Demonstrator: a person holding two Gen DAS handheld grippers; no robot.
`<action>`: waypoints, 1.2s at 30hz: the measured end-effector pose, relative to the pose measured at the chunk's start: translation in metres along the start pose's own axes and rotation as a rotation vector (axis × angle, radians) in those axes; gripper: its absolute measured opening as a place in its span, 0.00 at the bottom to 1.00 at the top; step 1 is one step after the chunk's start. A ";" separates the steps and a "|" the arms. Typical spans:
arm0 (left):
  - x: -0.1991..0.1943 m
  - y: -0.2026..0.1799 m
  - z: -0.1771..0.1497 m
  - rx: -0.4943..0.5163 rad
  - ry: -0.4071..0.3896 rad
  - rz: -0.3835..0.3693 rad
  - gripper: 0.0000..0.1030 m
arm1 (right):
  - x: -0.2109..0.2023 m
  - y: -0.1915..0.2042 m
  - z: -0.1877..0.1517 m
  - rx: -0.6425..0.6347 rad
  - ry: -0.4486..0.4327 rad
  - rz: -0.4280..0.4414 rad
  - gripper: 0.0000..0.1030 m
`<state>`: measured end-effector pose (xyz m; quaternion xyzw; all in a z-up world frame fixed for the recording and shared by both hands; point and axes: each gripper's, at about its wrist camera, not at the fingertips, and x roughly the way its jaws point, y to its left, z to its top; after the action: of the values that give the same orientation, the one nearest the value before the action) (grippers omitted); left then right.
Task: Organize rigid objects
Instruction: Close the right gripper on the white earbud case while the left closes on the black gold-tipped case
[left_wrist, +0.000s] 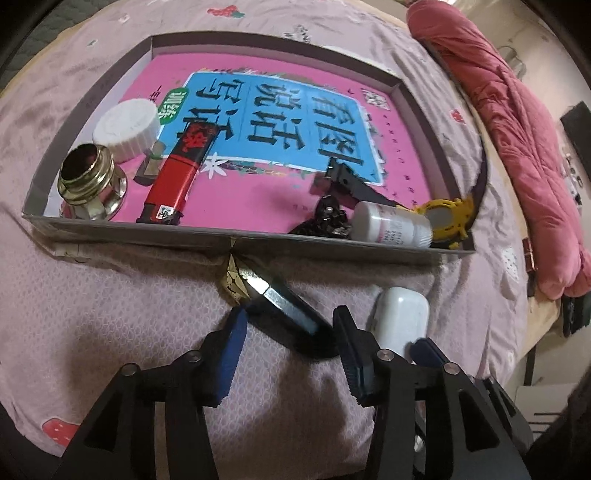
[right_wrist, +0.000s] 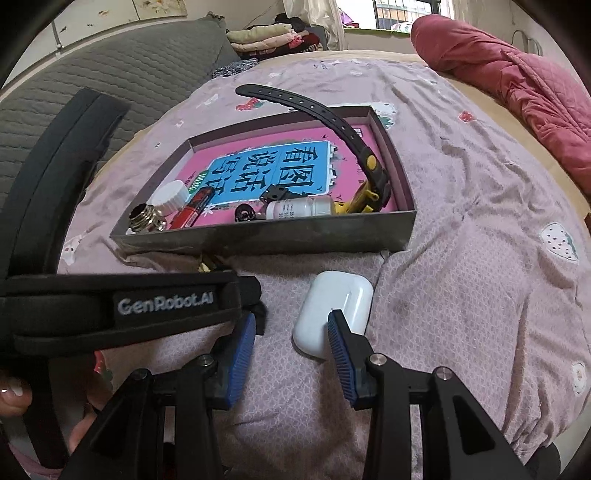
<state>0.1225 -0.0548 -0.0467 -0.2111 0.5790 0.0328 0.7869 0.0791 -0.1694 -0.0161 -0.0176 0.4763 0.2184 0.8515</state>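
Straddling a gold-tipped bar, left gripper part open, right gripper empty

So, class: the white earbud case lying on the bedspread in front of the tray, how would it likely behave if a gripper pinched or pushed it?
The white earbud case looks like smooth, glossy hard plastic, so it is probably stiff but slippery between pads. Its rounded corners suggest it could squirt out of an off-centre pinch. Lying flat on the soft bedspread, it would likely slide or sink slightly rather than roll.

We see soft, fairly dim daylight from the window at the far end; shadows stay faint. Fisheye bending curves both views, dark vignettes ring the corners, and the brass fitting glints.
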 end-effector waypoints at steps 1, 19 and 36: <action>0.002 0.000 0.000 -0.008 0.003 0.006 0.49 | 0.000 0.001 0.000 -0.004 -0.001 -0.005 0.39; 0.019 -0.002 0.002 -0.058 0.009 0.048 0.45 | 0.022 -0.008 -0.001 0.035 0.038 -0.115 0.50; 0.019 -0.022 -0.005 0.071 -0.044 0.075 0.39 | 0.016 -0.022 -0.001 0.030 0.017 -0.051 0.44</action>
<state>0.1309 -0.0797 -0.0591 -0.1606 0.5696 0.0464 0.8047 0.0940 -0.1842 -0.0339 -0.0190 0.4862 0.1893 0.8529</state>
